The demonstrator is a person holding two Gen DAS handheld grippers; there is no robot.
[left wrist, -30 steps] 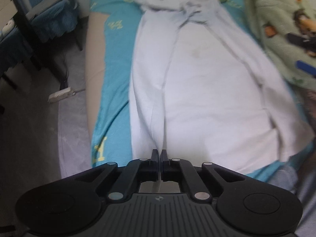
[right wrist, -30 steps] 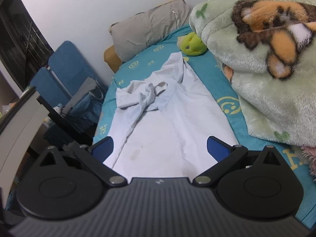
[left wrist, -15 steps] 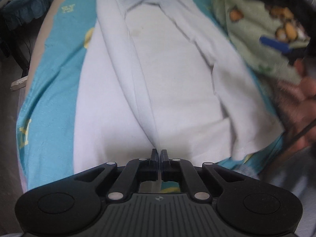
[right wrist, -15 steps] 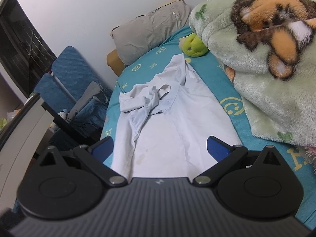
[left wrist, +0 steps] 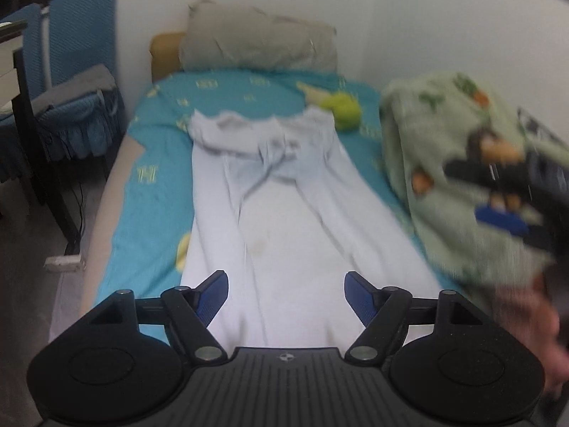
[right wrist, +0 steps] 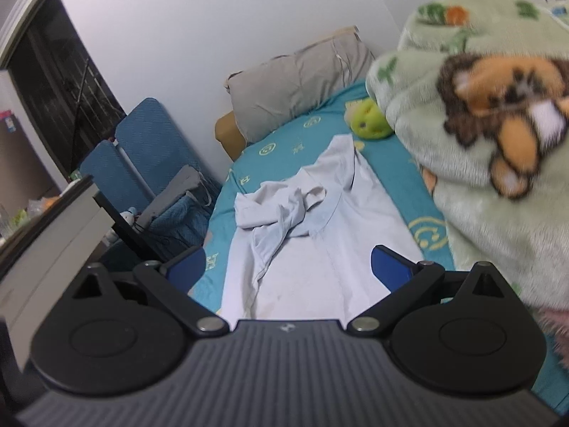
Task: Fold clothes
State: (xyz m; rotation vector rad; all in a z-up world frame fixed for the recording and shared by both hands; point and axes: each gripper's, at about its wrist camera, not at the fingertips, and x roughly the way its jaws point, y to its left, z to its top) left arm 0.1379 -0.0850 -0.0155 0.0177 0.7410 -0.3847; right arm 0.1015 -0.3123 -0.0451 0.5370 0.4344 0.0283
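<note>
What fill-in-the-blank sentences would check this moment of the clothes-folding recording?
1. The white garment lies on a ____ bed sheet.
2. The left gripper has just been opening; between its fingers it holds ____.
3. The grey pillow leans against the ____.
4. The right gripper is ____.

Missing: teal; nothing; wall; open

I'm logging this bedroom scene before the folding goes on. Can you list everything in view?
shirt: one, white, lying lengthwise on the bed, sleeves bunched at the far end
bed sheet: one, teal with yellow prints
pillow: one, grey, at the head of the bed
plush toy: one, yellow-green, beside the shirt's far end
blanket: one, green with a bear print, heaped alongside the shirt
chairs: two, blue, beside the bed
left hand-held gripper: just opened, empty
right hand-held gripper: open, empty
</note>
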